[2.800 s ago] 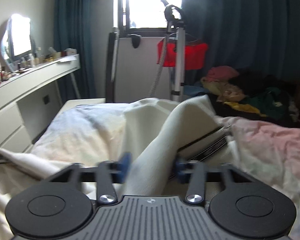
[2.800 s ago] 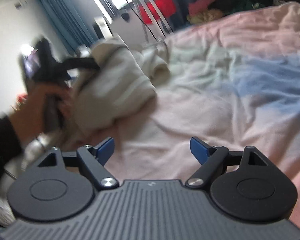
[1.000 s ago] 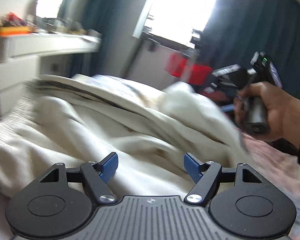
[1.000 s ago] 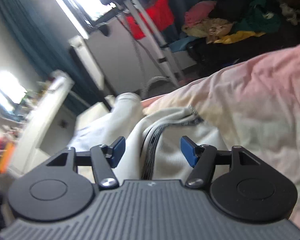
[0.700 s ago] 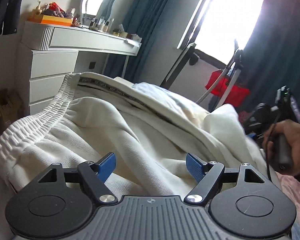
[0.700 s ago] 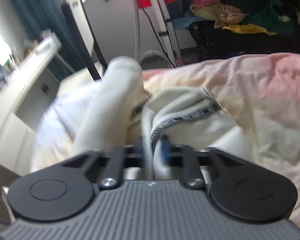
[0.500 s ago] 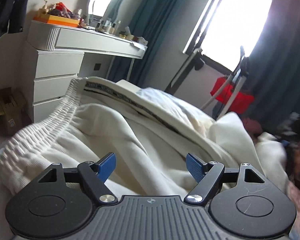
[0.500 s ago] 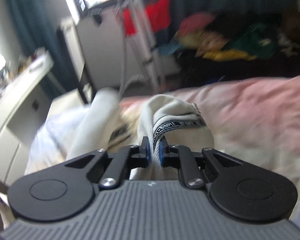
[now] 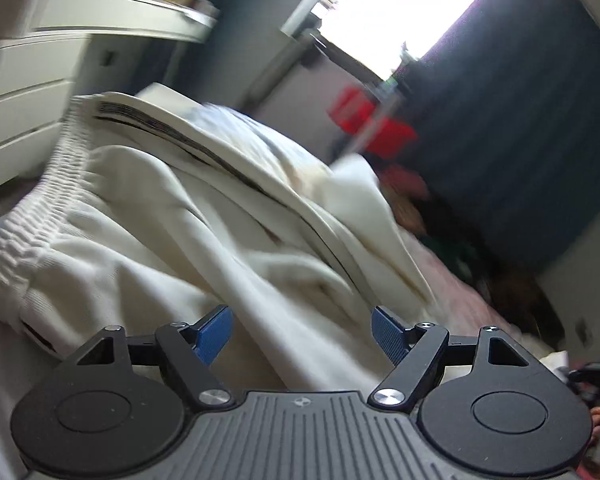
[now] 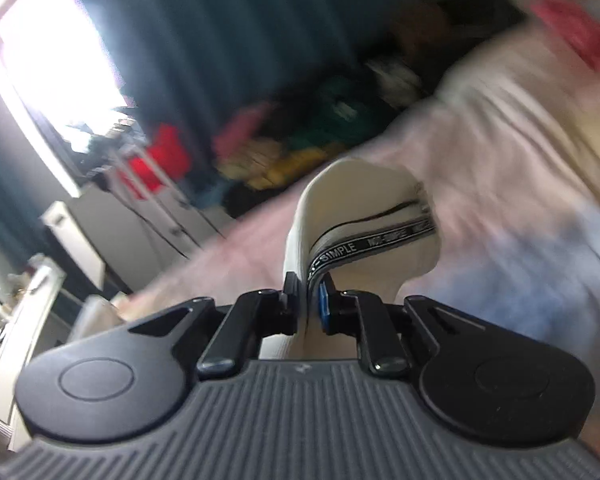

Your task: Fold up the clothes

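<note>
1. Across the bed, cream trousers lie spread out and rumpled, with a ribbed elastic waistband at the near left and a black lettered stripe running down one leg.
2. Over that heap the left gripper hovers with its fingers spread wide, holding nothing; cloth lies below and between them, untouched as far as I can tell.
3. Out at the leg end, the right gripper has its fingers pinching a fold of the same cloth beside the printed stripe.
4. Judging by the deep soft folds, the fabric looks thick, limp and light. It should drape and slide, not hold a shape.
5. Firmest holds seem to be the waistband and the taped side seam, where layers bunch; a pinch on a single loose layer could slip free.
</note>
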Demonstrator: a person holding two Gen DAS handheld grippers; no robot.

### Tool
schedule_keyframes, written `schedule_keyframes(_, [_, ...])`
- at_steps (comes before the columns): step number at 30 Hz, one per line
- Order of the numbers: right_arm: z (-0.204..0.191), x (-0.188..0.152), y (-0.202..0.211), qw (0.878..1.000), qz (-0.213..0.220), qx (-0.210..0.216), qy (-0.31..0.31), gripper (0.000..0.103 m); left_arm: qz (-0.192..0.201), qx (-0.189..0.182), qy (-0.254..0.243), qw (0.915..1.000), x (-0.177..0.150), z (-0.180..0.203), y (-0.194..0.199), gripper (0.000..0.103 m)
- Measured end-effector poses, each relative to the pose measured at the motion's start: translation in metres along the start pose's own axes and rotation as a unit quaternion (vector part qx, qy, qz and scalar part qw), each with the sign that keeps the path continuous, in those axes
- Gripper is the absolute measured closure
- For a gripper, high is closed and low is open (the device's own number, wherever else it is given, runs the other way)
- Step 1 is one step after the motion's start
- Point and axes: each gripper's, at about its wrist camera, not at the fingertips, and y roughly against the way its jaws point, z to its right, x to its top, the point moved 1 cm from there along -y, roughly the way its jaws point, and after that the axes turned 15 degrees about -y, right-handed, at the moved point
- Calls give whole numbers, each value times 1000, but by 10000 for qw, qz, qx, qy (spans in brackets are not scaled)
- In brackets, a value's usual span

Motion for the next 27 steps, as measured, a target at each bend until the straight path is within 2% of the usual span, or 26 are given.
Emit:
schedule_keyframes(4, [96, -22, 3, 9957, -485, -169, -768, 87, -145, 95, 20, 9998, -4, 0, 7, 22])
schedule_keyframes(6, [119, -25, 3, 9853, -732, 32, -1541, 85, -274, 190, 10, 9994, -4, -2, 8, 22])
schedule_keyframes(7, [127, -25, 5, 9775, -792, 207, -1942, 77, -361, 233, 16, 9991, -4, -3, 8, 22])
schedule_keyframes(8, [130, -24, 8, 9719, -765, 351, -2196, 58, -492, 258, 60, 9984, -6, -6, 7, 21])
schedule_keyframes(10, [129, -20, 10, 9678, -751, 486, -2352, 30, -644, 264, 235, 9973, -10, -17, 8, 20])
schedule_keyframes(12, [128, -17, 11, 9661, -739, 635, -2392, 29, -799, 307, 558, 9948, -17, -37, 11, 19])
schedule_keyframes(15, [134, -19, 10, 9592, -687, 704, -2650, 29, -1019, 348, 1267, 9861, -27, -73, 12, 19])
schedule_keyframes(19, [166, -12, 2, 9350, -538, 697, -3436, 32, -884, 359, 2415, 9657, -40, -116, 11, 19])
schedule_keyframes(21, [182, -11, -7, 9207, -500, 793, -3788, 43, -753, 275, 2879, 9543, -45, -130, 7, 21])
schedule_keyframes(23, [197, -10, -17, 9073, -462, 820, -4099, 65, -707, 250, 3208, 9442, -49, -140, 2, 23])
schedule_keyframes(25, [204, -7, -24, 9065, -298, 769, -4141, 75, -611, 183, 3462, 9360, -52, -147, 1, 23])
schedule_keyframes(26, [204, -4, -28, 9119, -238, 728, -4033, 82, -555, 149, 3581, 9319, -53, -151, 1, 23])
schedule_keyframes(27, [203, -1, -31, 9184, -195, 681, -3892, 85, -479, 116, 3682, 9284, -55, -154, 1, 23])
